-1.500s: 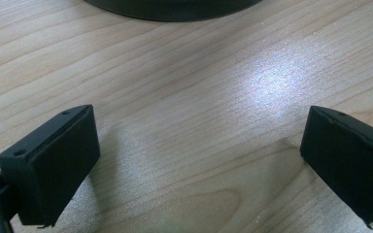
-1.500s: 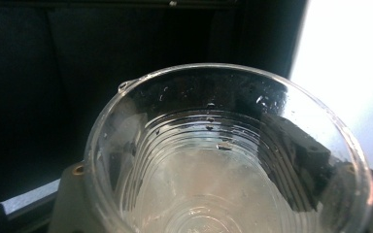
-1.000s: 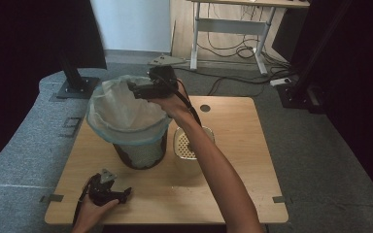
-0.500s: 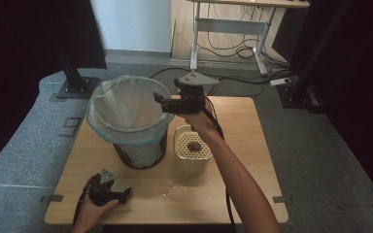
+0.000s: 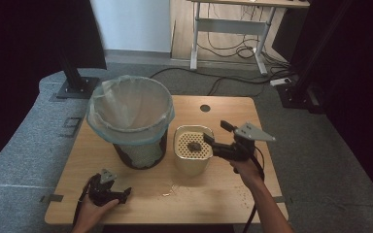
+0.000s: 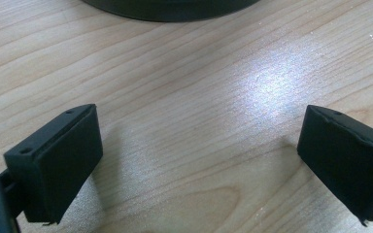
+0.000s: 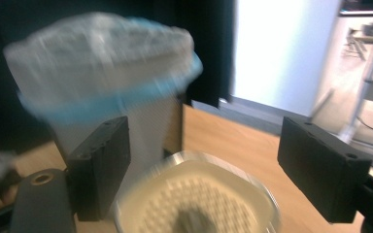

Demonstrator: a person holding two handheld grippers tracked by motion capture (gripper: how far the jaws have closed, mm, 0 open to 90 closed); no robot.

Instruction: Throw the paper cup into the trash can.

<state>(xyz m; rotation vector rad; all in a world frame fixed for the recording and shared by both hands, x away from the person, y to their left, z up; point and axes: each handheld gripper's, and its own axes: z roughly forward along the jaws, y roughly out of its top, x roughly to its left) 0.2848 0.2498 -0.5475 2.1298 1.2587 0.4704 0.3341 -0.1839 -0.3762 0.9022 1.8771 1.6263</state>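
Hovering mid-frame, the right gripper point(image 5: 212, 143) spread empty jaws beside the cream container point(image 5: 192, 155); lower left, the left gripper point(image 5: 121, 193) rested on the surface point(image 5: 223, 189), jaws wide.

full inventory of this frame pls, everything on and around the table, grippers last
Light wooden table: 1, centre.
Black mesh bin with translucent blue-edged liner bag: 1, table's left.
Cream square container with perforated insert: 1, right of the bin, touching or nearly.
Dark lump: 1, on the insert.
Crumbs: scattered, pale, front of the container.
Round hole: 1, dark, far table edge.
Desk frame: 1, white legs, background, cables beneath.
Left gripper: black, open, low over the table's front left.
Right gripper: black, open, beside the container's right.
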